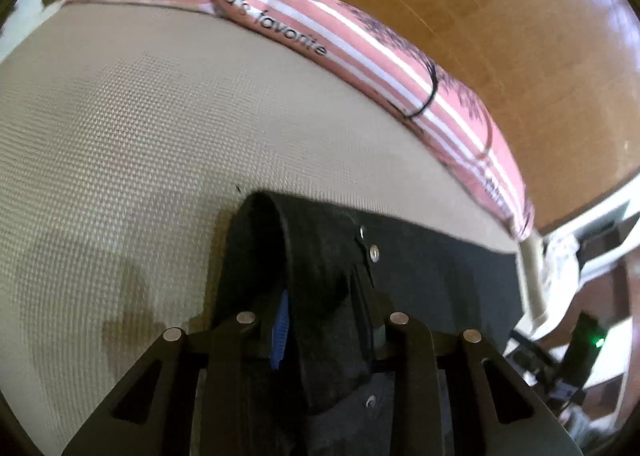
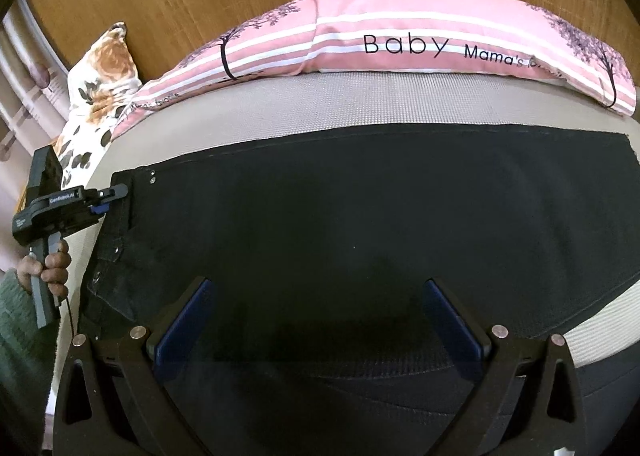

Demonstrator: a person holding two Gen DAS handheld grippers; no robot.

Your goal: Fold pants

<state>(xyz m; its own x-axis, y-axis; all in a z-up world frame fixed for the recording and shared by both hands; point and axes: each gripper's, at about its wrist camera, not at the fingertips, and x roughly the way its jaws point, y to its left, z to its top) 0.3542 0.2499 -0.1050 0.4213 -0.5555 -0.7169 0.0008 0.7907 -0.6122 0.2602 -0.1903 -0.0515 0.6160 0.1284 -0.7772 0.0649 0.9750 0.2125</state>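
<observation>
Right gripper (image 2: 316,320) hovers spread wide over black pants (image 2: 360,216); left gripper (image 1: 324,320) clamps waistband. One-sided pull risks dragging pants askew on mat (image 1: 140,136).

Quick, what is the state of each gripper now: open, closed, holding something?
Left gripper: closed on the waistband end of the black pants.
Right gripper: open, holding nothing, above the pants.

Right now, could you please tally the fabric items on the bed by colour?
Black: 1, the pants
Pink striped: 1, the "Baby" pillow
White and orange floral: 1, the cushion
Total: 3
</observation>
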